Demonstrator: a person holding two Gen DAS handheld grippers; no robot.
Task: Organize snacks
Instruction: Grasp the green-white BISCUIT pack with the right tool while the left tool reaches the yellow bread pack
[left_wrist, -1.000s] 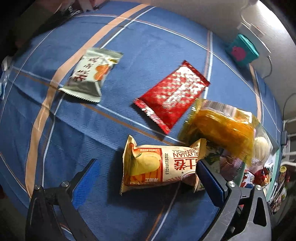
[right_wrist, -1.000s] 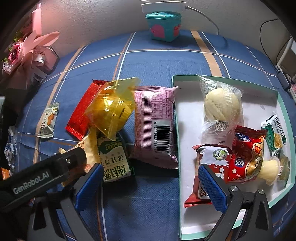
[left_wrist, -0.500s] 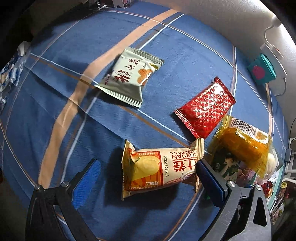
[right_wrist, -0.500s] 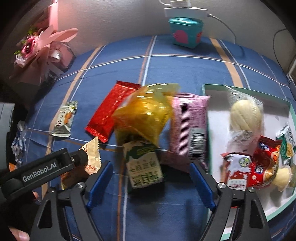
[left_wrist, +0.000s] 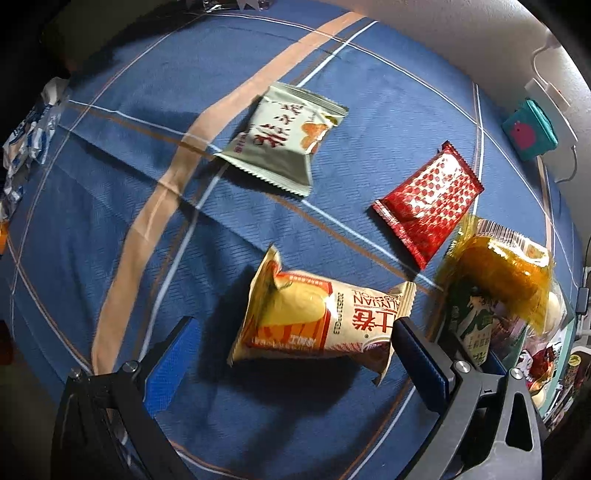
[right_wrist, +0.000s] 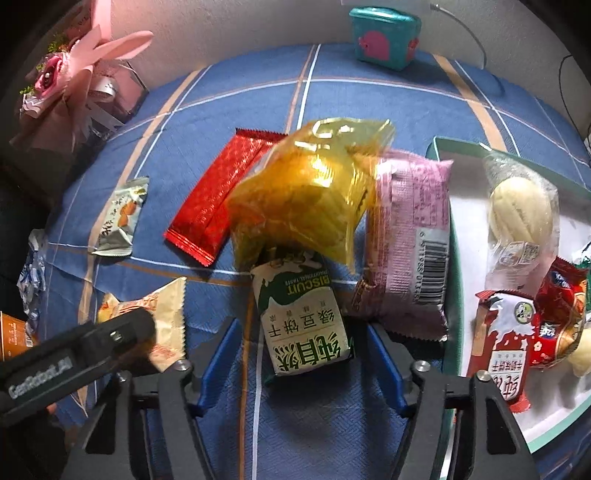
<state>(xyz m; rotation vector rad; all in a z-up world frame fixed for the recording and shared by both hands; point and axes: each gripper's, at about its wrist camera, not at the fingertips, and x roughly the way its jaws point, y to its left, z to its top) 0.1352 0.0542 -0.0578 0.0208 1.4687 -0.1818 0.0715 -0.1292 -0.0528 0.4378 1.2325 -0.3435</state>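
We saw the green-and-white biscuit packet lying on the blue striped tablecloth of the tabletop, its near end between our right gripper's jaws, which were closing without yet pressing it. A crinkly yellow cellophane snack bag rested on its far end. Our left gripper hung spread around a beige egg-roll packet, one pad touching. The white, teal-rimmed tray lay just right.

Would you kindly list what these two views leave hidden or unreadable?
- Right wrist view: the green biscuit packet's top end, covered by the yellow packet.
- Right wrist view: the tray's right side, cut off by the frame edge.
- Left wrist view: tray contents, squeezed tiny at the right edge behind the yellow packet.
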